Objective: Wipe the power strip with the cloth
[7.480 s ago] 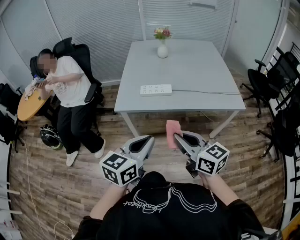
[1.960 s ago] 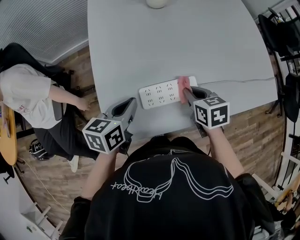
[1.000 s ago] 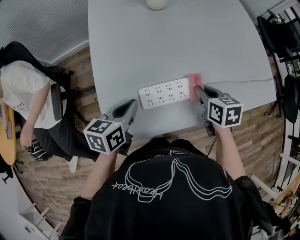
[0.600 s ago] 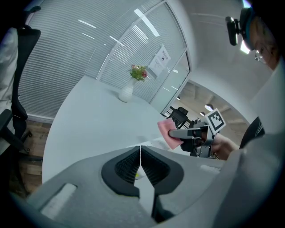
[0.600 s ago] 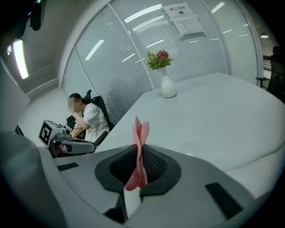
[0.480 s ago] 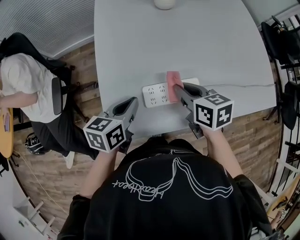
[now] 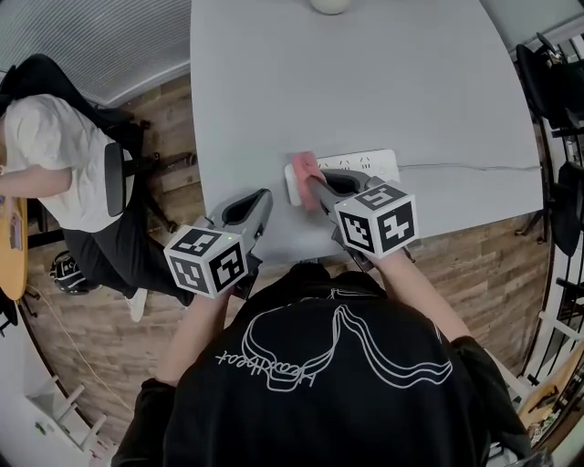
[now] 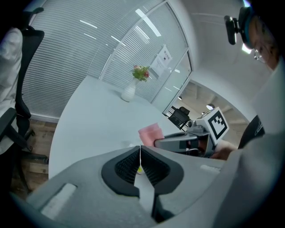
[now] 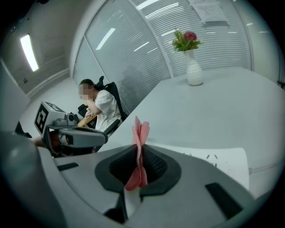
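Observation:
A white power strip (image 7: 372, 162) lies near the front edge of the grey table (image 7: 365, 82), its cord running right. My right gripper (image 7: 310, 187) is shut on a pink cloth (image 7: 304, 169), which rests over the strip's left end. In the right gripper view the cloth (image 9: 139, 133) stands pinched between the jaws, with the strip (image 9: 222, 160) just beyond. My left gripper (image 7: 260, 202) is shut with nothing in it, at the table's front edge left of the strip. The left gripper view has the cloth (image 8: 150, 132) and the right gripper (image 8: 176, 141) ahead.
A white vase (image 7: 330, 5) with flowers (image 9: 185, 40) stands at the table's far side. A seated person (image 7: 50, 150) in a white shirt is on the left by an office chair (image 7: 114, 173). Black chairs (image 7: 547, 73) stand at the right. The floor is wood.
My right gripper has drawn the pink cloth leftward along the power strip, from its right end a second ago to its left end now. The left gripper has stayed put.

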Demonstrator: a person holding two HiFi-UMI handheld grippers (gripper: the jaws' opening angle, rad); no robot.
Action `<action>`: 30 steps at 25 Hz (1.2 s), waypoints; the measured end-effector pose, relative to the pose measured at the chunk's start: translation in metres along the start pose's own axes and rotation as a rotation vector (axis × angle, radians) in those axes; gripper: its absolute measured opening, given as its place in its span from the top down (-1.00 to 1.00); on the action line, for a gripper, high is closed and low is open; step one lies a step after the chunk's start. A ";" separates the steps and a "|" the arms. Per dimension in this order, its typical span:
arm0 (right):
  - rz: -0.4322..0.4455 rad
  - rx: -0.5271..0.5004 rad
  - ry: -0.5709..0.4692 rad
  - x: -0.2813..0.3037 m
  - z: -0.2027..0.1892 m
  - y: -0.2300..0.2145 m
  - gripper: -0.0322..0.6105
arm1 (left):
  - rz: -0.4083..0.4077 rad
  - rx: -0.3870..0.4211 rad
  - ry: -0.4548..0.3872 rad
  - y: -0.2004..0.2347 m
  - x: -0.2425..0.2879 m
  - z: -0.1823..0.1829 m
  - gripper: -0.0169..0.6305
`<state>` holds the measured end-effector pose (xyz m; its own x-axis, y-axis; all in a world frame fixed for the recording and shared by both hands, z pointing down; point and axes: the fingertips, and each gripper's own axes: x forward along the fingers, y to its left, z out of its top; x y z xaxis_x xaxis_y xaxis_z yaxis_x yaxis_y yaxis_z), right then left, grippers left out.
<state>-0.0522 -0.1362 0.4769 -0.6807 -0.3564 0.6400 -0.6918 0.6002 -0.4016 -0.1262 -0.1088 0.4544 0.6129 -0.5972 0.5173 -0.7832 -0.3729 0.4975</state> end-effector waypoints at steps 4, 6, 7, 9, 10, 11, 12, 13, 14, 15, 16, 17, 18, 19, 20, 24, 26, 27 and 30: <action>0.013 -0.002 0.018 0.012 -0.004 0.008 0.79 | 0.005 -0.005 0.002 0.003 -0.003 -0.004 0.90; 0.015 -0.011 0.030 0.018 -0.006 0.011 0.79 | 0.007 -0.008 0.001 0.005 -0.004 -0.005 0.90; 0.016 -0.015 0.037 0.021 -0.008 0.012 0.79 | 0.007 -0.010 0.001 0.006 -0.004 -0.006 0.90; 0.013 -0.018 0.050 0.025 -0.010 0.012 0.79 | 0.007 -0.013 0.004 0.007 -0.004 -0.008 0.90; 0.012 -0.018 0.055 0.026 -0.012 0.012 0.79 | 0.006 -0.014 0.006 0.006 -0.003 -0.009 0.90; 0.009 -0.018 0.059 0.027 -0.012 0.012 0.79 | 0.005 -0.014 0.009 0.006 -0.003 -0.009 0.90; 0.004 -0.020 0.063 0.027 -0.013 0.011 0.79 | 0.004 -0.013 0.011 0.006 -0.002 -0.009 0.90; -0.002 -0.023 0.066 0.028 -0.014 0.010 0.79 | 0.004 -0.012 0.014 0.006 -0.002 -0.010 0.90; -0.008 -0.027 0.069 0.029 -0.014 0.010 0.79 | 0.004 -0.010 0.017 0.007 -0.002 -0.010 0.90; -0.015 -0.031 0.073 0.029 -0.014 0.010 0.79 | 0.004 -0.009 0.020 0.007 -0.003 -0.010 0.90; -0.021 -0.035 0.075 0.030 -0.015 0.009 0.79 | 0.003 -0.009 0.021 0.007 -0.003 -0.011 0.90; -0.027 -0.039 0.078 0.030 -0.015 0.009 0.79 | 0.002 -0.010 0.021 0.008 -0.003 -0.011 0.90; -0.034 -0.044 0.080 0.030 -0.016 0.008 0.79 | 0.002 -0.012 0.020 0.007 -0.003 -0.011 0.90; -0.042 -0.052 0.082 0.030 -0.016 0.008 0.79 | 0.001 -0.013 0.020 0.007 -0.002 -0.011 0.90; -0.049 -0.061 0.084 0.030 -0.017 0.007 0.79 | 0.001 -0.015 0.019 0.006 -0.002 -0.012 0.90; -0.063 -0.088 0.091 0.029 -0.017 0.004 0.79 | -0.002 -0.014 0.023 0.002 0.001 -0.013 0.90; -0.064 -0.090 0.091 0.028 -0.018 0.005 0.79 | -0.004 -0.009 0.024 0.000 0.000 -0.014 0.90; -0.064 -0.089 0.090 0.028 -0.018 0.005 0.79 | -0.006 -0.005 0.024 -0.001 0.000 -0.014 0.90; -0.074 -0.088 0.088 0.028 -0.018 0.003 0.79 | -0.010 0.000 0.021 0.000 -0.002 -0.012 0.90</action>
<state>-0.0690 -0.1310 0.5056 -0.6024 -0.3398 0.7223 -0.7128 0.6363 -0.2951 -0.1261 -0.0985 0.4618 0.6231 -0.5785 0.5264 -0.7767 -0.3788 0.5032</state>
